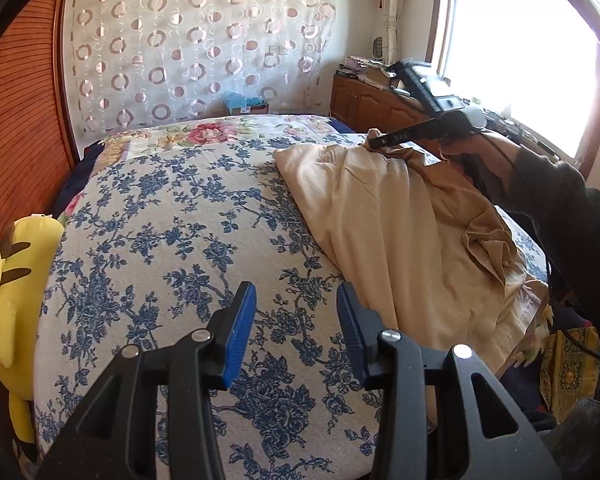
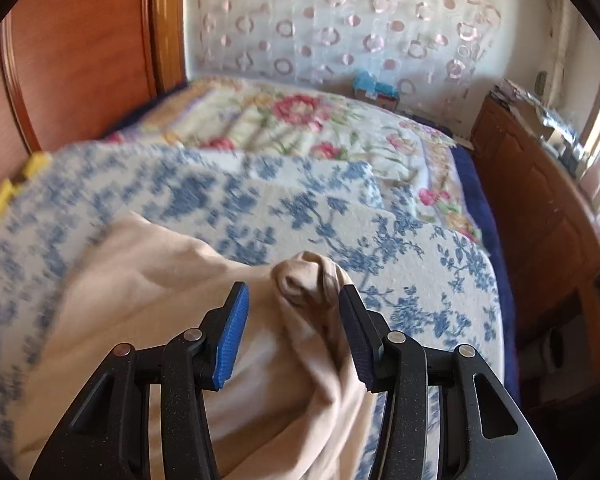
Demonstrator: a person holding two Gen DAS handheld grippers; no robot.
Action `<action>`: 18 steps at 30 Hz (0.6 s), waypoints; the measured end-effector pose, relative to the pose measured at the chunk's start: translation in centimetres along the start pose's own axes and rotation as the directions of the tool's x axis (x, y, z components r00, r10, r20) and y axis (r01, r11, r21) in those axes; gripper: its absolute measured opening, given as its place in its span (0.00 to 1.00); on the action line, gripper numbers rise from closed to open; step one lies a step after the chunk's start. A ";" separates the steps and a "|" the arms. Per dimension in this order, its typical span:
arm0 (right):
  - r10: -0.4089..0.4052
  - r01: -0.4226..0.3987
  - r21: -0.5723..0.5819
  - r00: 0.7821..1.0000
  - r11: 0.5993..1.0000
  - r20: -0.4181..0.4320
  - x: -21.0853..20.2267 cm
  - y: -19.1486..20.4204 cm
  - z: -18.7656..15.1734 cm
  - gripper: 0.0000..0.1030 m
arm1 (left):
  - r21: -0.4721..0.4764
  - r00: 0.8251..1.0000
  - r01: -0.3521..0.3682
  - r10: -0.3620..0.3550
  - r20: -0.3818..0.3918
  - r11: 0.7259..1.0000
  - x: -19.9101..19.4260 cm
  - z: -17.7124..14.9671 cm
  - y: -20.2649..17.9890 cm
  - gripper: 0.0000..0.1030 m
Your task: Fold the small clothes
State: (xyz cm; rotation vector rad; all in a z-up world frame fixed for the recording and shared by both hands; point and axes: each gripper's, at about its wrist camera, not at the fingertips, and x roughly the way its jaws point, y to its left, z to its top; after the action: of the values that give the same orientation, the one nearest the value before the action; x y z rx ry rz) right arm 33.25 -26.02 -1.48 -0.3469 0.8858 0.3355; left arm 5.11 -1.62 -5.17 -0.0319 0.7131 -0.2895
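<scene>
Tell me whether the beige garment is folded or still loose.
Loose, not folded: the beige garment lies rumpled across the blue floral bedspread, edges uneven, one bunched end between the open right tongs.

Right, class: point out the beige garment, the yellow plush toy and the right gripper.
Beige garment (image 1: 384, 216): left wrist view, on its flat middle.
Yellow plush toy (image 1: 16, 272): left wrist view, on its body.
Right gripper (image 2: 294, 332): right wrist view, midway between its fingertips.

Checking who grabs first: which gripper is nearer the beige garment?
Right. The right gripper is open right over the beige garment's bunched far corner; the left gripper hovers open above the blue-flowered bedspread beside it.
</scene>
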 end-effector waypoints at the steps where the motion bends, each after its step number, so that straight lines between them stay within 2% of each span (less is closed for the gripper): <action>1: 0.002 -0.002 -0.013 0.999 1.000 -0.036 1.0 -0.3 -0.2 0.07 | 0.003 1.000 0.002 -0.002 -0.002 1.000 0.0 0.0 -0.1 0.39; 3: -0.024 0.023 -0.018 0.997 1.000 -0.071 1.7 -1.4 -0.6 0.04 | 0.004 1.000 0.007 -0.007 -0.003 1.000 0.1 -0.1 -0.2 0.39; 5: -0.075 0.076 0.019 0.996 0.997 -0.050 0.9 -3.6 -1.1 0.02 | 0.001 1.000 0.013 -0.013 -0.006 1.000 0.2 -0.3 -0.3 0.39; 9: -0.116 0.116 0.133 0.993 0.984 -0.006 -2.0 -7.7 -2.5 0.02 | 0.003 1.000 0.022 -0.022 -0.013 1.000 0.6 -0.4 -0.7 0.39; 11: -0.092 0.086 0.171 0.995 0.981 0.029 -4.0 -8.9 -3.5 0.03 | 0.009 0.999 0.030 -0.030 -0.018 1.000 0.7 -0.3 -1.1 0.39; 14: -0.043 0.033 0.148 0.997 0.988 0.068 -7.1 -8.3 -5.0 0.05 | 0.020 0.999 0.036 -0.035 -0.015 0.999 0.7 -0.3 -1.8 0.39; 15: -0.036 0.025 0.133 0.996 0.991 0.082 -8.1 -7.7 -5.5 0.08 | 0.021 0.999 0.041 -0.041 -0.015 0.999 0.7 -0.3 -2.0 0.39; 18: 0.002 -0.014 0.105 0.993 0.994 0.118 -11.0 -5.6 -8.0 0.28 | 0.033 0.999 0.051 -0.051 -0.021 0.998 0.9 -0.2 -2.7 0.39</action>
State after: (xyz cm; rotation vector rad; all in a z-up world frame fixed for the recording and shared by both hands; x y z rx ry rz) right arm 23.66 -35.98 3.45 -0.2233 0.7857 0.3121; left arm 4.89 -4.46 -5.55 -0.0151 0.7277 -0.3510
